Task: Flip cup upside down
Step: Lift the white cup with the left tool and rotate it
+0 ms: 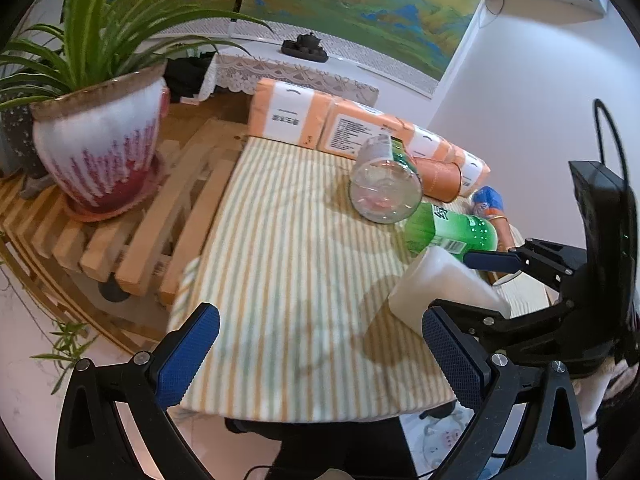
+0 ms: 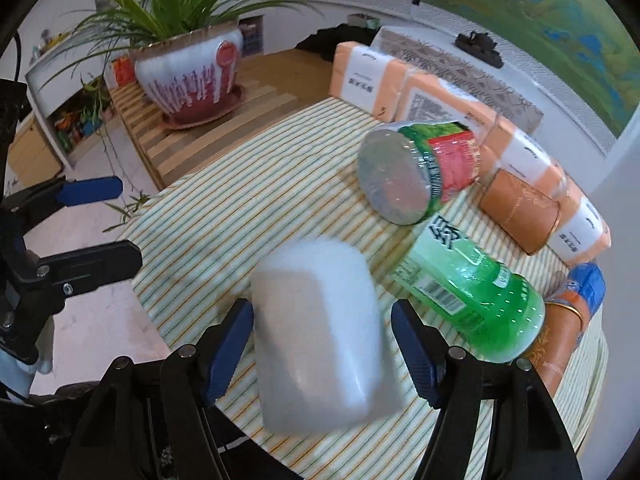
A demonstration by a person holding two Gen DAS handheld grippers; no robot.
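Frosted translucent plastic cup (image 2: 320, 332), tapered, tilted, long axis running away from right gripper (image 2: 322, 344); jaws either side, contact unclear; left gripper (image 1: 320, 356) spread wide over striped cloth (image 1: 280, 240)

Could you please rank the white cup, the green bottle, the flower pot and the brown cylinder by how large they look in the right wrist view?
1. white cup, largest, though it sits nearest the camera between the right gripper fingers
2. green bottle and flower pot, too alike to rank
3. brown cylinder
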